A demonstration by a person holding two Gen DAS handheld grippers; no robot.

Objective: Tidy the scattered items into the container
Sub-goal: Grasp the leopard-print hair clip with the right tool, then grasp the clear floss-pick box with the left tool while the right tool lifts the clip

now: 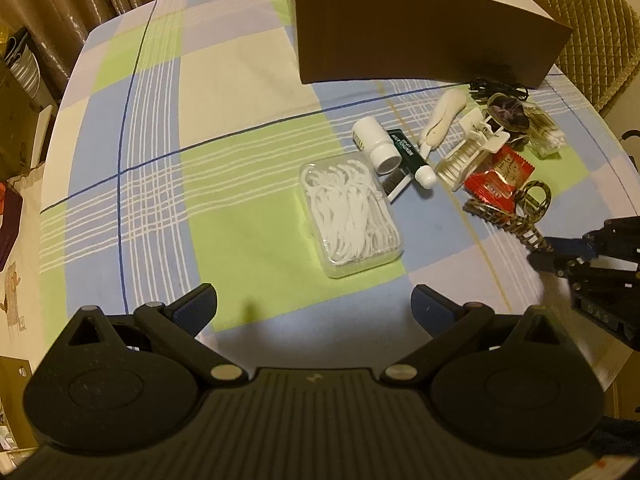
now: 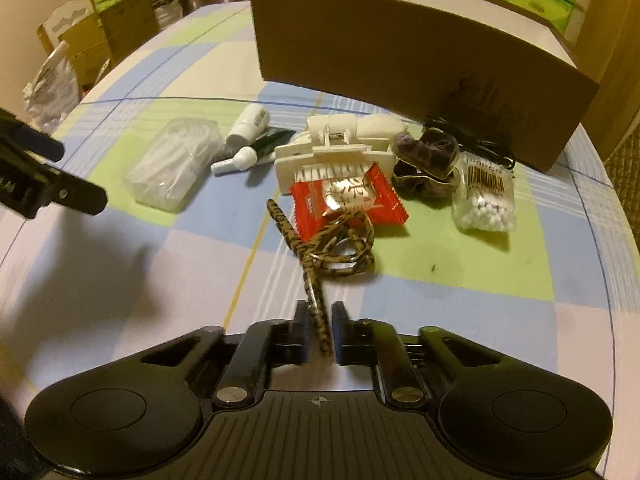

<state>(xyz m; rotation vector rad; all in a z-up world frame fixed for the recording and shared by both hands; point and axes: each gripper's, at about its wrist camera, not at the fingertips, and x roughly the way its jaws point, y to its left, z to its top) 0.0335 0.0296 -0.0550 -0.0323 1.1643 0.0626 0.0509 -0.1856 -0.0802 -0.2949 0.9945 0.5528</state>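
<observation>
My right gripper (image 2: 320, 314) is shut on one arm of a leopard-print hair claw (image 2: 340, 248), which lies just in front of a red snack packet (image 2: 348, 200). In the left wrist view that right gripper (image 1: 538, 250) pinches the hair claw (image 1: 516, 212) at the right edge. My left gripper (image 1: 314, 308) hangs open and empty just short of a clear box of floss picks (image 1: 352, 216). The brown cardboard container (image 1: 420, 36) stands open behind the pile, also seen as the container (image 2: 400, 60).
The pile holds a white bottle (image 2: 250, 122), a green tube (image 2: 272, 140), a white claw clip (image 2: 336, 152), a purple scrunchie (image 2: 424, 156), a bag of cotton swabs (image 2: 486, 196) and a black cable (image 2: 480, 140). A checked cloth (image 1: 160, 160) covers the table. A quilted chair (image 1: 592, 32) stands far right.
</observation>
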